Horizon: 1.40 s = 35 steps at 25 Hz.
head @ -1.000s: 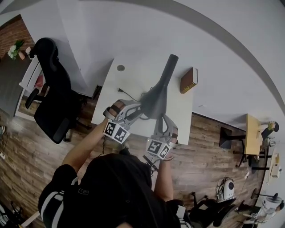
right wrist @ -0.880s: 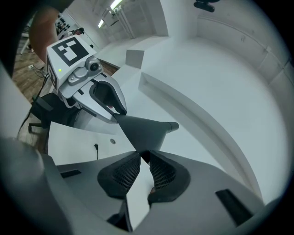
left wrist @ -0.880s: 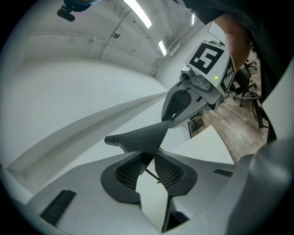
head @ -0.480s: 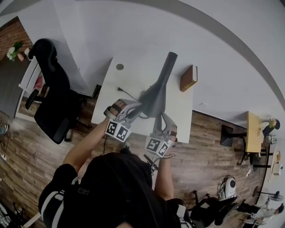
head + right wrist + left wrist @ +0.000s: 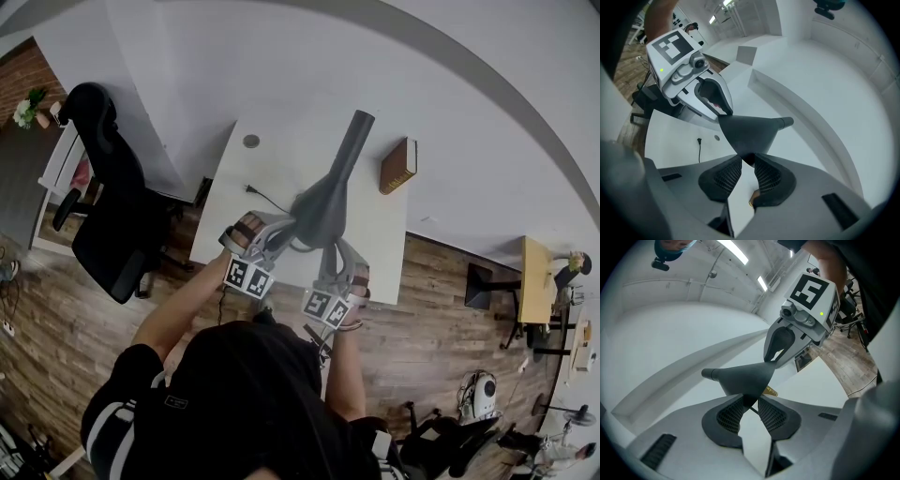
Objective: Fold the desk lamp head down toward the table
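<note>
The dark grey desk lamp stands on the white desk, its cone head on a straight arm. My left gripper is shut on the left rim of the head. In the left gripper view the pads pinch the edge of the cone. My right gripper holds the opposite rim. In the right gripper view the edge of the cone sits between its pads, and these jaws are opening. Both grippers point roughly level.
A brown book lies at the desk's right edge. The lamp's cable and plug trail across the desk, near a round grommet. A black office chair stands left of the desk on the wood floor.
Both grippers and the lamp head between them have sunk a little toward the desk. The left jaws have closed on the rim.
</note>
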Each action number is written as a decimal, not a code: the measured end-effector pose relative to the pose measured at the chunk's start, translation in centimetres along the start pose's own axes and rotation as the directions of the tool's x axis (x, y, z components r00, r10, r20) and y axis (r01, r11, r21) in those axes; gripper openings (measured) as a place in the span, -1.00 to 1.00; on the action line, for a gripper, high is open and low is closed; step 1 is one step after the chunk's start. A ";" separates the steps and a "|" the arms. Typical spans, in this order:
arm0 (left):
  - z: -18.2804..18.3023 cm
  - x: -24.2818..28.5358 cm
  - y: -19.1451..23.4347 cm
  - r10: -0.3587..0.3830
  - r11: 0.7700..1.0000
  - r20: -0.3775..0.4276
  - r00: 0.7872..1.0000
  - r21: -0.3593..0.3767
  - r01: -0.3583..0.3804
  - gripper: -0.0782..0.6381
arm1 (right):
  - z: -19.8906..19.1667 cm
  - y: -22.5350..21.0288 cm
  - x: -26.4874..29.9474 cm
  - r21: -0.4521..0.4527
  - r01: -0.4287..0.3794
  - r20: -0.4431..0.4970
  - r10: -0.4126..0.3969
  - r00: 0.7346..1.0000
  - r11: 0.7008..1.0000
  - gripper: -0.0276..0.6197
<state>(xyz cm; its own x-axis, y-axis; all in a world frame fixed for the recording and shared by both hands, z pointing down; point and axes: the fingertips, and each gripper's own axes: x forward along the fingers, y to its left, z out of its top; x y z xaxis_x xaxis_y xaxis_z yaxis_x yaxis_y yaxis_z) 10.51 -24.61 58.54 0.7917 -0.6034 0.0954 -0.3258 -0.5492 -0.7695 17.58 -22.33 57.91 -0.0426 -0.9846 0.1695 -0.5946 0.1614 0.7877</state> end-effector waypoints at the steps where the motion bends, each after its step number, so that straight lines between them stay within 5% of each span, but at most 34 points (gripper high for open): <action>1: -0.2 0.1 -0.1 0.009 1.000 0.001 1.000 0.008 -0.009 -0.48 | -0.2 0.2 0.2 -0.004 -0.001 0.000 0.001 1.000 1.000 -0.61; 35: -4.1 3.8 -1.8 0.097 0.992 -0.070 0.993 0.088 -0.091 -0.44 | -3.4 2.1 4.0 -0.074 -0.072 -0.002 0.072 0.997 0.995 -0.51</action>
<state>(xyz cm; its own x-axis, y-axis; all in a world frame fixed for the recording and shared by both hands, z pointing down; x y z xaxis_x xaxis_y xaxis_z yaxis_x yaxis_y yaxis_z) 11.98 -28.27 62.87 0.7181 -0.6930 0.0642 -0.3497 -0.4391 -0.8276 18.88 -25.75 62.22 -0.0841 -0.9703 0.2268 -0.5291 0.2364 0.8150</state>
